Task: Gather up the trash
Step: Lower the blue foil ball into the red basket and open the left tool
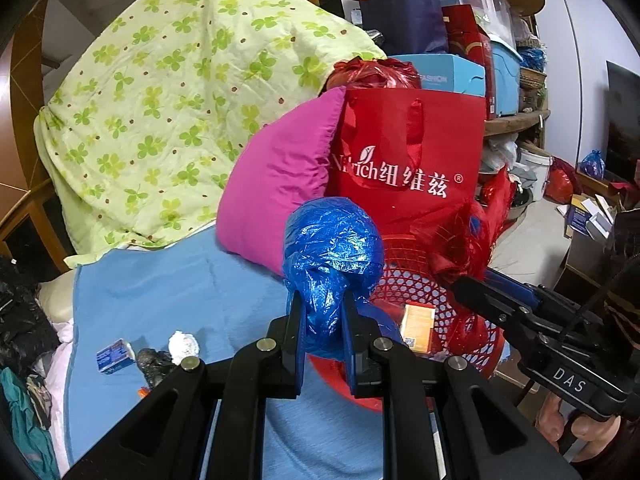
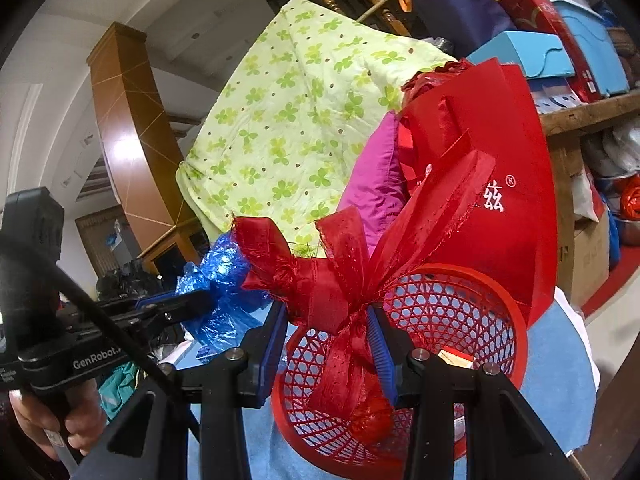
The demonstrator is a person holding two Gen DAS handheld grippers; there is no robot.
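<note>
My left gripper (image 1: 323,312) is shut on a crumpled blue plastic bag (image 1: 334,248) and holds it over the near rim of a red mesh basket (image 1: 416,280). My right gripper (image 2: 328,320) is shut on a bunch of red ribbon (image 2: 344,272) above the same basket (image 2: 460,312). The ribbon (image 1: 468,240) and right gripper also show at the right of the left wrist view. The blue bag (image 2: 224,280) shows at the left of the right wrist view. A small orange box (image 1: 418,320) lies inside the basket. A blue-and-white carton (image 1: 114,356), a white paper wad (image 1: 183,345) and a dark wrapper (image 1: 154,362) lie on the blue sheet (image 1: 168,292).
A red gift bag (image 1: 408,152) and a pink pillow (image 1: 276,184) stand right behind the basket. A green clover quilt (image 1: 168,100) is piled at the back left. Shelves of boxes (image 1: 496,60) fill the back right. Clothes (image 1: 24,400) lie at the far left.
</note>
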